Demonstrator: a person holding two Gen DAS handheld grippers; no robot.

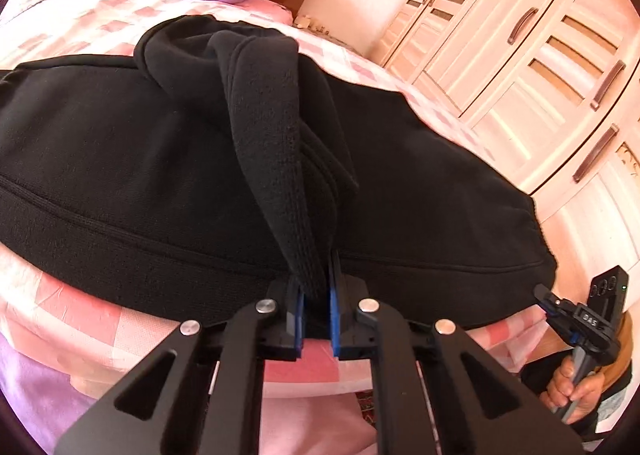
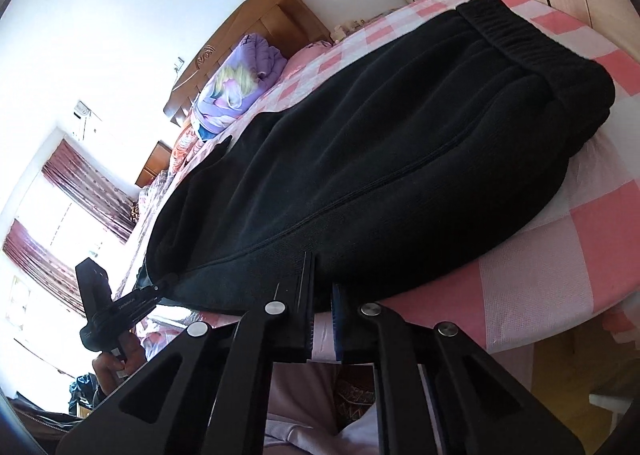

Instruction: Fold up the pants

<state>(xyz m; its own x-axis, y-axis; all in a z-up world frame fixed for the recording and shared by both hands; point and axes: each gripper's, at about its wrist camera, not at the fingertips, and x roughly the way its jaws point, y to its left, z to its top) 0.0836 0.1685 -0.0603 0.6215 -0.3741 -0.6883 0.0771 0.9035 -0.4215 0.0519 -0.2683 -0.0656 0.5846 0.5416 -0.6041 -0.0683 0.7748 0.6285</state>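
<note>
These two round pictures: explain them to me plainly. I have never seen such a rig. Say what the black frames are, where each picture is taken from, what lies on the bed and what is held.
There is no robot. A person holds a two-finger tool in each hand, and each tool carries a wide-angle camera looking along its fingers.

In the left tool's view, the left gripper is shut on a bunched end of the black pants, lifted off the rest.

In the right tool's view, the right gripper sits at the pants' near edge; whether it grips is unclear.

The pants lie on a pink checked bedsheet, waistband at the far end.
</note>
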